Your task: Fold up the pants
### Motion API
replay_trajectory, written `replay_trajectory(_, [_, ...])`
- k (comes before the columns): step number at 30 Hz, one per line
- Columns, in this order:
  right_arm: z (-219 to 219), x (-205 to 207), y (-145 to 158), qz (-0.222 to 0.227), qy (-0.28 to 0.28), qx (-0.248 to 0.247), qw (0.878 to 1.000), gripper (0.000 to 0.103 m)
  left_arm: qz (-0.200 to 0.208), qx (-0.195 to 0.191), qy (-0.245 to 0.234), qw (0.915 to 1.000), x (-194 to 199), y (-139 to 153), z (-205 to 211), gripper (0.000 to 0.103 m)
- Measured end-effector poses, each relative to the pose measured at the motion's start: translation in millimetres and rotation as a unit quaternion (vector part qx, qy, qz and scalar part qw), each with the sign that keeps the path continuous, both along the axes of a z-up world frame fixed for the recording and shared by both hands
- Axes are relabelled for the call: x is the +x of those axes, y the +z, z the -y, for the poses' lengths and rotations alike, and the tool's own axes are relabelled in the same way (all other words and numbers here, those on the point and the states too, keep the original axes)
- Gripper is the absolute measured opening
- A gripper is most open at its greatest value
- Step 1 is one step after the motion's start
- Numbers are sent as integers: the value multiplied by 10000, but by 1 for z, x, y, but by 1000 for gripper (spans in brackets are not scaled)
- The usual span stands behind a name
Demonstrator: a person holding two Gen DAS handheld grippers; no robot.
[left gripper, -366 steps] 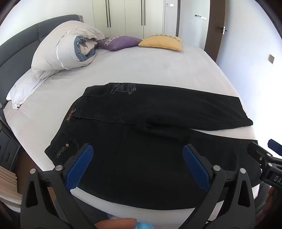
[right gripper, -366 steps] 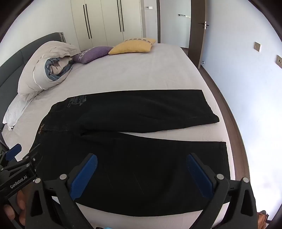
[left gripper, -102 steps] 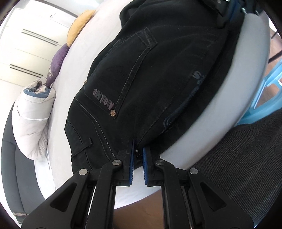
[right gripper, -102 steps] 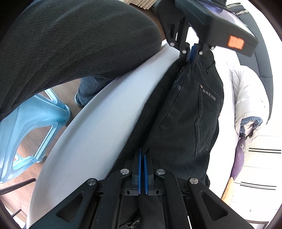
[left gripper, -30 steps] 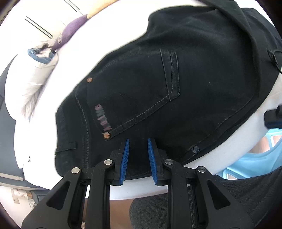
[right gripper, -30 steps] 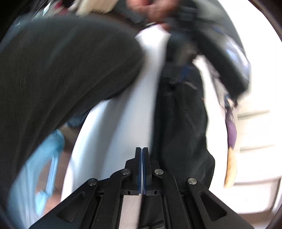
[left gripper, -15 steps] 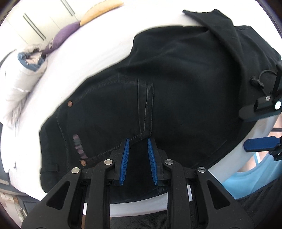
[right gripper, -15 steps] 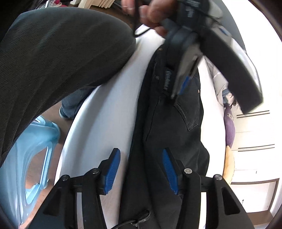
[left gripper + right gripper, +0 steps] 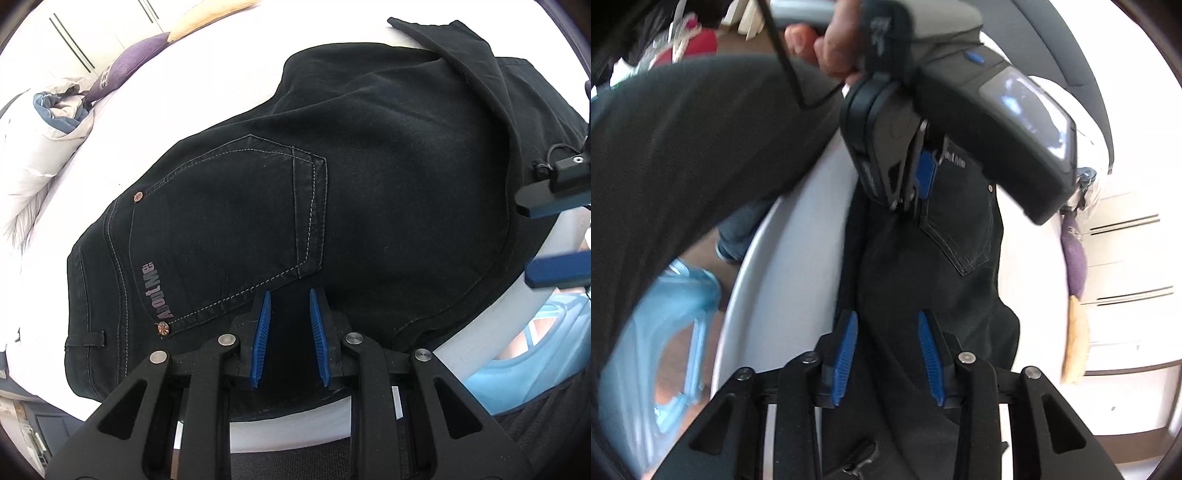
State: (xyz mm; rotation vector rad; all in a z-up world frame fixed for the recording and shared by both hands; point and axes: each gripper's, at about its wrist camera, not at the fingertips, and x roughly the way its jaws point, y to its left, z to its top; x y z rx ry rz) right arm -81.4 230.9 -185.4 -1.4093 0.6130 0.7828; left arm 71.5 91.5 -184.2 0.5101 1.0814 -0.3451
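Observation:
Black pants (image 9: 369,166) lie folded lengthwise along the near edge of the white bed (image 9: 221,74), back pocket up. My left gripper (image 9: 290,325) hovers just below that pocket. Its blue pads are a little apart and pinch nothing. The right wrist view shows the same left gripper (image 9: 916,184) from the far end, held by a hand (image 9: 831,44). My right gripper (image 9: 887,343) hangs over the pants (image 9: 942,277) further along. Its jaws are closing with a ridge of fabric lying between them, and the pads stand clear of the cloth. The right gripper (image 9: 550,238) also shows at the right edge of the left wrist view.
A person's leg in dark trousers (image 9: 683,147) presses against the bed edge (image 9: 783,277). A light blue plastic stool (image 9: 683,314) stands on the floor beside it. A bundled white duvet (image 9: 37,147), a purple pillow (image 9: 129,66) and a yellow pillow (image 9: 207,14) lie at the far side.
My right gripper's jaws went from fully shut to wide apart, then narrowed somewhat. My left gripper drifted from the waistband label to just past the pocket's corner, its gap unchanged.

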Motion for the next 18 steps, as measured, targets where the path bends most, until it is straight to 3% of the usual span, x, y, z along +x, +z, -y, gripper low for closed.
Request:
replay_trajectory(1, [0, 0, -3, 20, 12, -78, 10000, 27, 13, -2, -1, 10000, 1, -1, -2, 21])
replay_trajectory(11, [-1, 8, -30, -96, -95, -370, 9992, 19, 35, -137, -12, 9999, 2, -1, -24, 21])
replay_trajectory(14, [-2, 9, -35, -168, -102, -429, 9989, 9, 24, -134, -37, 9999, 3, 0, -25, 21])
replay_trajectory(18, [0, 3, -37, -155, -84, -386, 9991, 5, 22, -59, -90, 9999, 1, 1, -23, 21])
